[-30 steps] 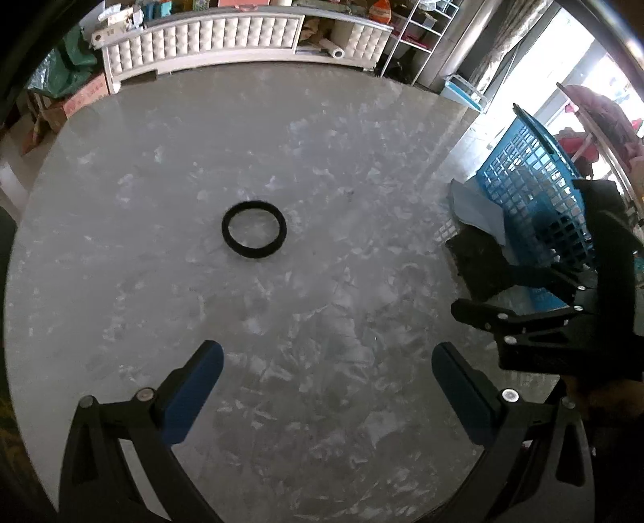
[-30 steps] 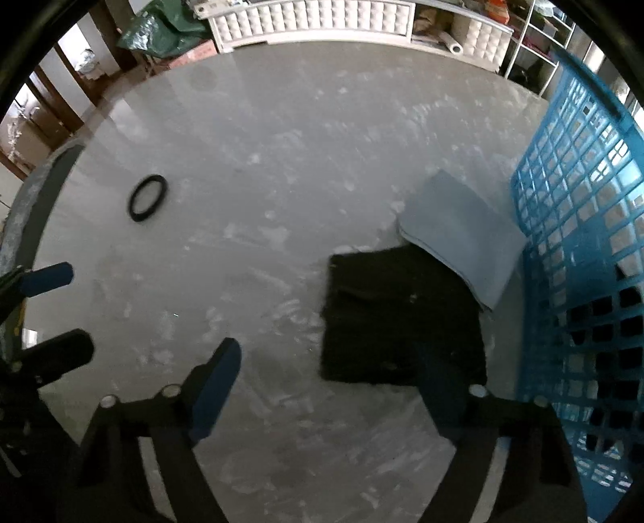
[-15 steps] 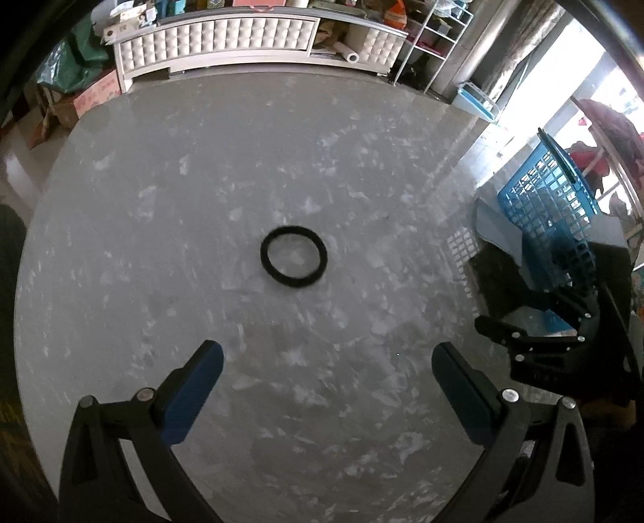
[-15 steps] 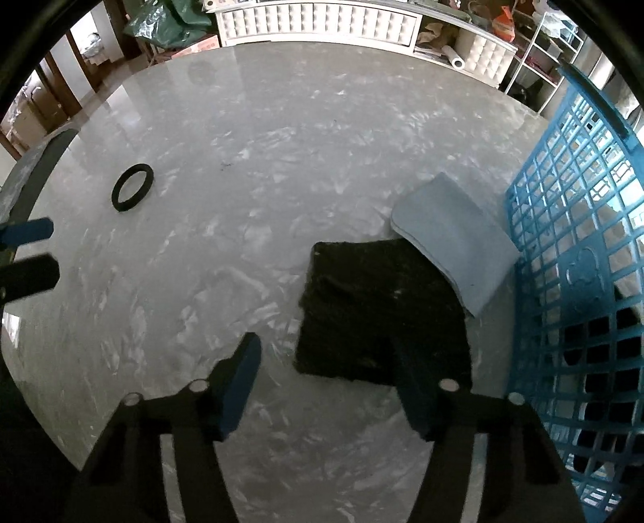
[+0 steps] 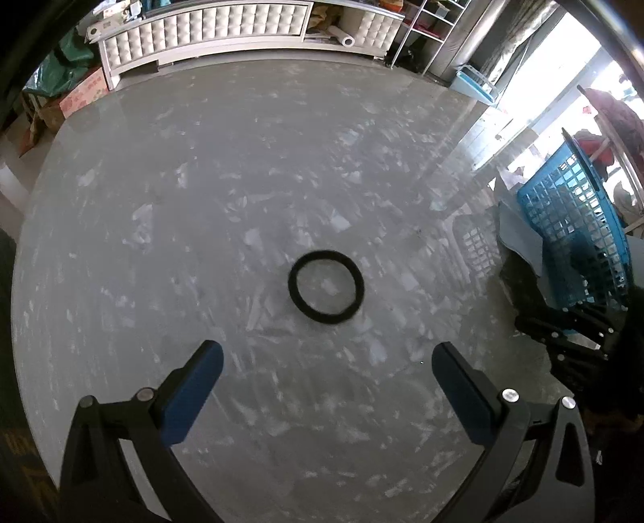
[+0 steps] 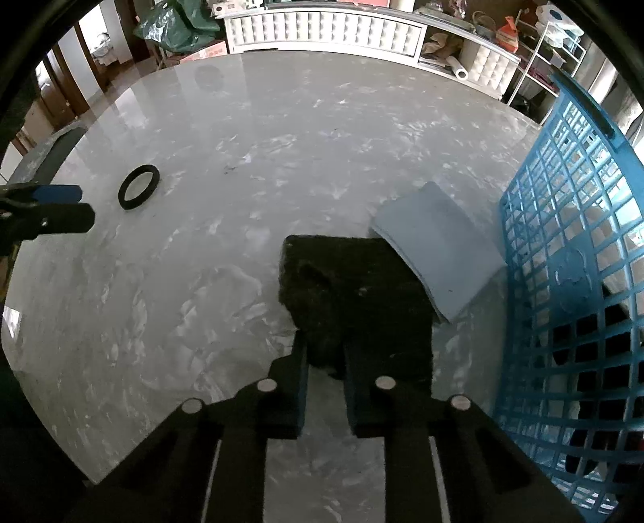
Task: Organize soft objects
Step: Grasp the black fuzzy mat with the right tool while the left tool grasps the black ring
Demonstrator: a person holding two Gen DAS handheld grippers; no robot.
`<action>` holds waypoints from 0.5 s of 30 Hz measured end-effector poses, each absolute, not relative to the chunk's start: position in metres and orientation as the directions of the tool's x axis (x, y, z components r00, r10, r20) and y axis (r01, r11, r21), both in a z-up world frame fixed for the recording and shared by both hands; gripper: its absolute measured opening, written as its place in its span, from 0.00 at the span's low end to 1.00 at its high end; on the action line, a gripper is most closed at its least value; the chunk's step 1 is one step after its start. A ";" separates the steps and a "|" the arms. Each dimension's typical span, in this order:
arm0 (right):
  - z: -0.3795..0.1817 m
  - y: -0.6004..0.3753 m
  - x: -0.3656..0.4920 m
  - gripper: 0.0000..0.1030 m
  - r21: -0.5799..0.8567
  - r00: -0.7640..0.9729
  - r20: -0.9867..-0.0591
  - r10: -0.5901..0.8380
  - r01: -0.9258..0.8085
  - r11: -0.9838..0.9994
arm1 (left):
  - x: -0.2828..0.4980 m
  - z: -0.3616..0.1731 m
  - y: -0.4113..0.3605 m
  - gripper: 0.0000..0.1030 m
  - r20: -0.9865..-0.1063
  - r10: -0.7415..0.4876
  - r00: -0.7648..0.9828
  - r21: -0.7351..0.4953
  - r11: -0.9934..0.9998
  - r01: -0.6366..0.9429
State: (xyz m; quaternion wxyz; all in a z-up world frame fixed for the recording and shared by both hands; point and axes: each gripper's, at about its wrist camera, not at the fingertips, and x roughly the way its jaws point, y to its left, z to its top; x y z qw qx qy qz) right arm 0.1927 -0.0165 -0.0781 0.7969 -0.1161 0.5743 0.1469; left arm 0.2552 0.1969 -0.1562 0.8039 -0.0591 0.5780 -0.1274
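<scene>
A black ring-shaped hair band point(image 5: 326, 287) lies flat on the grey marble table point(image 5: 181, 193). My left gripper point(image 5: 326, 351) hangs just short of the band, jaws wide open and empty. In the right wrist view a folded black cloth point(image 6: 362, 289) lies partly over a light blue folded cloth point(image 6: 438, 249), beside a blue lattice basket point(image 6: 563, 241). My right gripper point(image 6: 325, 354) is closing, its jaws nearly together, and pinches the near edge of the black cloth, which bunches between them. The hair band point(image 6: 139, 192) shows far left there, near the left gripper point(image 6: 76, 205).
The blue basket point(image 5: 571, 225) stands at the table's right edge with dark and white items inside. A white tufted cabinet point(image 5: 209, 28) and shelves line the far wall. The table's rounded edge runs close on the left.
The right jaws have come together from wide open onto the black cloth's near edge. The left gripper has shifted left, so the hair band now sits centred ahead of its open jaws.
</scene>
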 end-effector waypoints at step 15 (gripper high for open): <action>-0.075 -0.030 0.194 0.13 0.052 0.277 -0.948 0.159 -0.356 0.933 | 0.303 -0.174 0.175 0.79 -0.940 -0.197 0.279 -0.128 0.961 0.246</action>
